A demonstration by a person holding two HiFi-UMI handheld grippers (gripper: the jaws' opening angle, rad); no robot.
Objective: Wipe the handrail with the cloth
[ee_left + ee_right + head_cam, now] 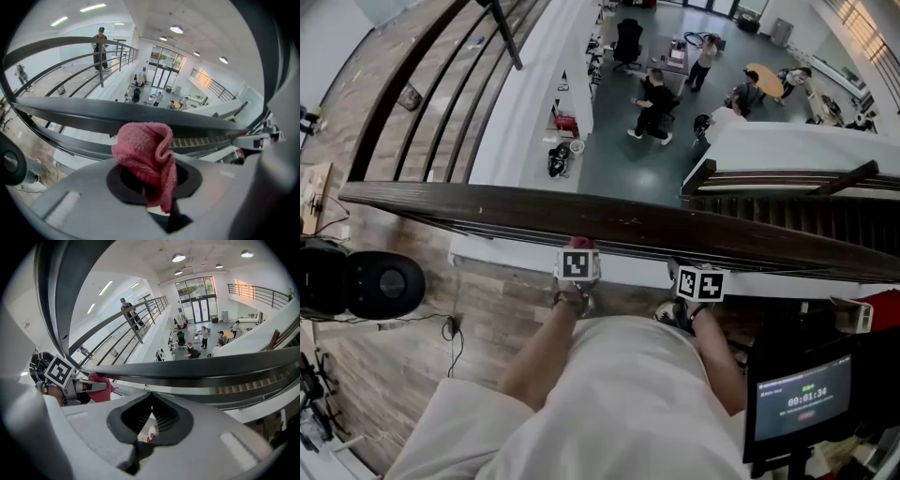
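1. The dark handrail (609,220) is seen running from left to right across the head view, and a lower floor (619,164) with people on it lies far beneath and beyond it.
2. The left gripper (580,249) is held up at the handrail's near edge. Its jaws are clamped on the cloth.
3. The right gripper (677,272) is held just below the handrail's near edge, to the right of the left gripper and apart from it. In its own view the jaws are drawn almost together, and nothing is held between them.
4. The pink cloth (145,159) is bunched upright out of the left jaws, close against the handrail's near side. Actual contact with the handrail cannot be confirmed.
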